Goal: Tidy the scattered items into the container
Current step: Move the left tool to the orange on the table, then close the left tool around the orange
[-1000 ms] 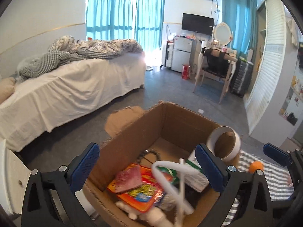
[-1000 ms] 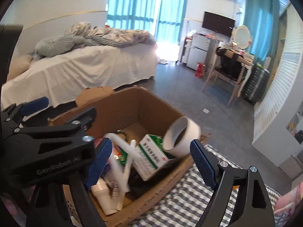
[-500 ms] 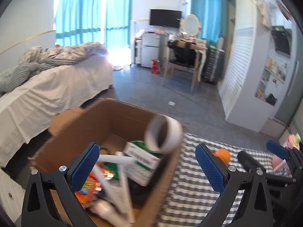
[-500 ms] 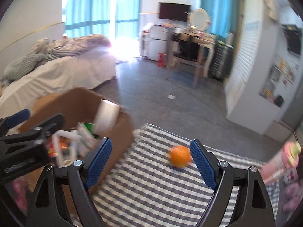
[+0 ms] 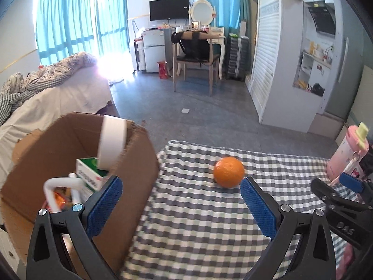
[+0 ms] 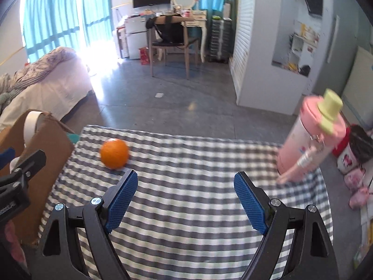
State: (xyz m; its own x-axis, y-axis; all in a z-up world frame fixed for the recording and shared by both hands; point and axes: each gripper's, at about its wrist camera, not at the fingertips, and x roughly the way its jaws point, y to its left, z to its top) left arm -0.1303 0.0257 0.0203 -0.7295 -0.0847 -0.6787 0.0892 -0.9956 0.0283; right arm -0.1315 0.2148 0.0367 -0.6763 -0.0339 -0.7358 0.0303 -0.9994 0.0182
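Note:
An orange (image 5: 229,172) (image 6: 114,153) lies on the grey checked cloth (image 5: 209,221) (image 6: 198,170). To its left stands the cardboard box (image 5: 142,163) (image 6: 44,154), holding a white tape roll (image 5: 111,143), a green-and-white carton (image 5: 89,175) and a white hanger (image 5: 60,184). My left gripper (image 5: 181,200) hangs open over the cloth between box and orange, nothing between its fingers. Over the middle of the cloth my right gripper (image 6: 185,193) is open and empty too; the orange is beyond its left finger. A pink bottle with a green cap (image 6: 310,140) (image 5: 349,151) stands at the cloth's right edge.
Past the cloth's far edge is grey floor, with a bed (image 5: 53,93) at left and a chair and desk (image 5: 195,56) at the back. A white louvred cabinet (image 5: 270,58) stands at right. Pink bags and a white tub (image 6: 352,163) sit beside the bottle.
Both grippers swung right, from over the box to over the checked cloth. The orange and the pink bottle came into view. Both stayed open and empty.

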